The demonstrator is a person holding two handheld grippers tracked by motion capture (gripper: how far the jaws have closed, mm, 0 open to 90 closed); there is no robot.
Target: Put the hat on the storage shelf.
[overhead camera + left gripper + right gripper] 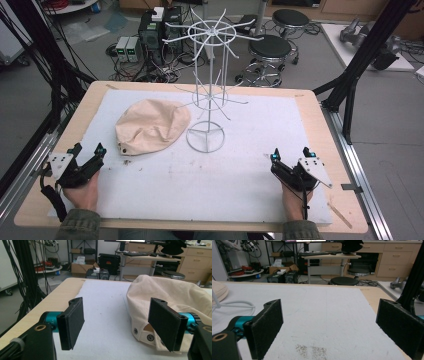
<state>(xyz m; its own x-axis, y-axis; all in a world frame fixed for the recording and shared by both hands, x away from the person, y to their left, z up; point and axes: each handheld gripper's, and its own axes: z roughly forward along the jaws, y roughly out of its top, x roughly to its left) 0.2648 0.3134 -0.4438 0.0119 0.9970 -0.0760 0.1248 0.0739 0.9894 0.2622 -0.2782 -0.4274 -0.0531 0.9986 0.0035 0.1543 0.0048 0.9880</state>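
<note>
the left gripper has its fingers spread and empty, with the beige cap just ahead of them toward the table's far-left part, its snap strap nearest. the right gripper, also spread, sits well apart near the right edge.

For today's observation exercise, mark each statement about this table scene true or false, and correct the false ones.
1. The cap hangs on the rack. False: it lies on the white mat, left of the rack's base.
2. Both hand-held grippers are open. True: the left hand-held gripper and the right hand-held gripper each have their jaws apart, holding nothing.
3. The rack stands upright. True.
4. The left hand-held gripper grips the cap. False: the cap's edge lies just beyond its jaws, ungripped.
5. The rack's hooks are bare. True.
</note>
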